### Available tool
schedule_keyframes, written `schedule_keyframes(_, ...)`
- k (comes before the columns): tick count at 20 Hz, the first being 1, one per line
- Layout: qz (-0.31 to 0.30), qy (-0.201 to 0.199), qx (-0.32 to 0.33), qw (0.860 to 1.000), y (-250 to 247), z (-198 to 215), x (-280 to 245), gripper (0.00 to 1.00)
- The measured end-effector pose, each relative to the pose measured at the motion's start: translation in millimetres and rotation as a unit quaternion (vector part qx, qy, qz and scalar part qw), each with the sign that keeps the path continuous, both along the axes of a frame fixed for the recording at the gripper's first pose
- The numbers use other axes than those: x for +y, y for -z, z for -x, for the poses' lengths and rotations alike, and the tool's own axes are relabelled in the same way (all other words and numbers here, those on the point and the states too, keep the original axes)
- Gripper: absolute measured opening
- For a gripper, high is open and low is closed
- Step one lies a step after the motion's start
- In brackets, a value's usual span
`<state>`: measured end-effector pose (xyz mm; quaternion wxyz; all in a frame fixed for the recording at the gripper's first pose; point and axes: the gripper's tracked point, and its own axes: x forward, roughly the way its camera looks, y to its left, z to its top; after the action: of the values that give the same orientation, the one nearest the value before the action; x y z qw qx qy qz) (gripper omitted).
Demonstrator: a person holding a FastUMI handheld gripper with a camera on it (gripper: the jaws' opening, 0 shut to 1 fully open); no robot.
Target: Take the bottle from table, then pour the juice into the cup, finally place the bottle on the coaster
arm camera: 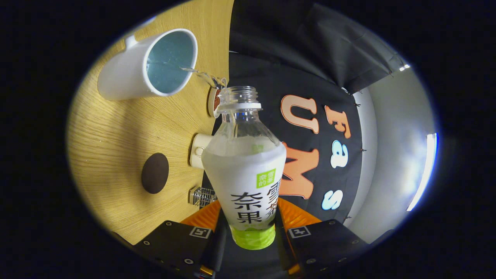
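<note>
My gripper (248, 221) is shut on a clear plastic bottle (245, 166) with a white label and a green band at its base, one finger pressing on each side. The whole view is rolled sideways, so the bottle is tipped toward the cup. Its open neck (240, 97) has no cap, and a thin stream of clear liquid (203, 75) runs from it into the white mug (149, 66). The mug stands on the wooden table (116, 128) just beyond the bottle's mouth, with liquid showing inside. A dark round coaster (155, 173) lies on the table, nearer the fingers than the mug.
A round white-rimmed object (214, 101) sits behind the bottle's neck. A white plug-like box (198, 150) and a small metal clip (202, 196) sit along the table's far edge. Beyond the table hang the black cloth wall and a pale wall with a light strip (422, 170).
</note>
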<state>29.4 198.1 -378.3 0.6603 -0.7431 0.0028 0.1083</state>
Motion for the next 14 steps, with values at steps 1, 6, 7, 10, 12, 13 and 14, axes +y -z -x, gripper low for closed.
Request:
schedule_keyframes(1,0.003,-0.002,-0.001,1.0,-1.5,0.1,0.2,0.57)
schedule_keyframes(6,0.012,-0.007,-0.001,1.0,-0.5,-1.2,-0.5,0.57)
schedule_keyframes(7,0.015,-0.009,-0.001,1.0,-0.9,-1.6,-0.6,0.57)
schedule_keyframes(10,0.027,-0.017,-0.004,0.999,-2.9,-1.6,1.0,0.57)
schedule_keyframes(12,0.032,-0.02,0.0,0.999,-1.8,-3.3,1.0,0.57)
schedule_keyframes(13,0.036,-0.02,-0.002,0.999,-3.5,-4.4,0.0,0.57)
schedule_keyframes(14,0.04,-0.023,-0.004,0.999,-4.5,-5.4,-0.1,0.57)
